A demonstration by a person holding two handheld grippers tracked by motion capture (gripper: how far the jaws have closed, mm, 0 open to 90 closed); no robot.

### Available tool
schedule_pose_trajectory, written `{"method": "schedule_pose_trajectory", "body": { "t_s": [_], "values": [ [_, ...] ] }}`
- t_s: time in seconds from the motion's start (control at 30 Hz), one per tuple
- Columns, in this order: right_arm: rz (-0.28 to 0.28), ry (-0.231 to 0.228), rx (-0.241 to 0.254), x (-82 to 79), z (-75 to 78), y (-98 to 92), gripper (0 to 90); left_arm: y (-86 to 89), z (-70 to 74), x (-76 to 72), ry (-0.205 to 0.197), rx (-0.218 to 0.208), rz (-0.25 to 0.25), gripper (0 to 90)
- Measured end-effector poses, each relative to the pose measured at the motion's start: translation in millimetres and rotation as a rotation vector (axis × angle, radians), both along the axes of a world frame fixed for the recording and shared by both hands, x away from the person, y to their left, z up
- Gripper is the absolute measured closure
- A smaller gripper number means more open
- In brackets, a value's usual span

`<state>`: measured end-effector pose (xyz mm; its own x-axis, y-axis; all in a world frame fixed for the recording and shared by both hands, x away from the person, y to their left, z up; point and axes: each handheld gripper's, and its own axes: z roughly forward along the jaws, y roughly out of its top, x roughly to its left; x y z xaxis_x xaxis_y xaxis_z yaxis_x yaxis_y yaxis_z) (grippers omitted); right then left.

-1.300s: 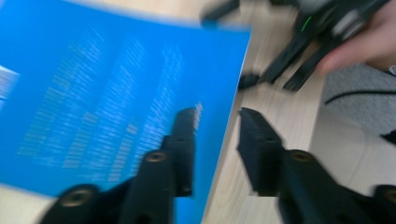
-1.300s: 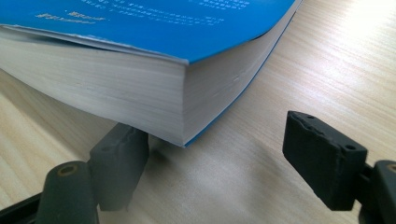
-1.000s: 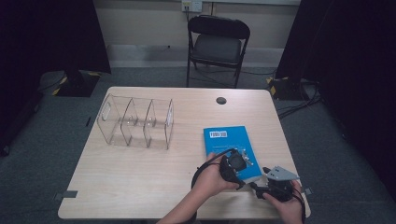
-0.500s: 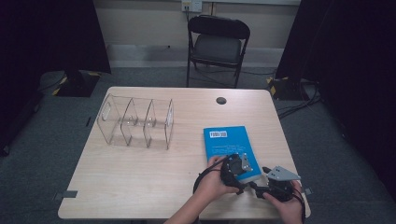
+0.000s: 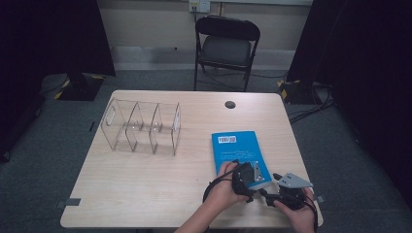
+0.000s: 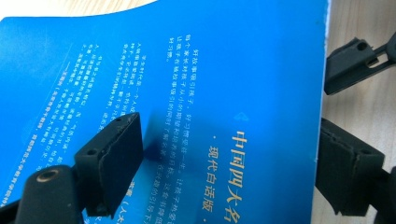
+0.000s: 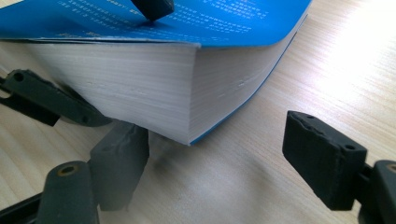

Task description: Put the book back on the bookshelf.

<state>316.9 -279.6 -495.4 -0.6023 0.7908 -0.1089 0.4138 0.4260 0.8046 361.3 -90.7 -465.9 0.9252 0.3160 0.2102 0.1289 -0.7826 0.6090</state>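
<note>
A thick blue book (image 5: 235, 145) lies on the wooden table (image 5: 145, 184), right of centre, with its near end by my hands. My left gripper (image 5: 248, 177) straddles that near edge. One jaw hovers over the blue cover (image 6: 196, 70), the other sits below the book's edge, and the jaws have just been opening. My right gripper (image 5: 286, 190) stays low on the table just right of it, open, facing the book's raised corner (image 7: 191, 93). In the right gripper view, one finger (image 7: 119, 163) is at the foot of the white page block and the other (image 7: 322, 158) stands apart on bare wood.
A clear acrylic divider rack (image 5: 141, 127) stands on the table's left half. A small black round disc (image 5: 230, 104) lies near the far edge. A black folding chair (image 5: 227, 46) stands behind the table. Dark curtains hang at both sides.
My left hand has come down and toward the near edge with the book's end, and its jaws stand wider apart. The right gripper has not moved.
</note>
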Motion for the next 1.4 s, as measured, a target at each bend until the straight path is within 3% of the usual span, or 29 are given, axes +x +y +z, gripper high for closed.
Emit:
{"method": "schedule_pose_trajectory", "body": {
  "t_s": [0.2,0.33,0.43,0.77,0.93,1.2,1.33,1.4],
  "values": [
    [0.004,-0.009,0.012,0.1,0.8,0.0,23.0,-1.1,6.4,5.9,0.044,0.042,-0.021,19.2],
    [0.007,-0.005,0.019,0.3,0.8,-0.5,23.1,-1.3,7.8,7.5,0.065,0.045,-0.024,19.8],
    [0.009,-0.007,0.035,0.6,1.1,-0.7,23.3,-1.5,12.0,6.6,0.071,0.059,-0.037,26.2],
    [0.030,0.001,0.028,0.9,0.3,1.3,22.9,2.4,15.9,4.1,0.088,0.036,-0.025,37.4],
    [0.026,-0.005,0.019,2.8,-0.6,2.5,22.7,3.9,14.8,3.1,0.087,0.018,-0.025,38.2],
    [0.026,-0.027,0.037,4.3,2.5,-0.4,23.0,2.3,15.6,2.6,0.078,0.035,-0.026,37.7],
    [0.025,-0.034,0.019,2.8,2.9,0.3,23.0,0.7,14.0,-0.8,0.057,0.040,-0.019,35.6],
    [0.024,-0.033,0.013,2.5,2.6,0.2,23.0,1.3,12.8,-0.6,0.074,0.016,-0.016,32.1]
  ]
}}
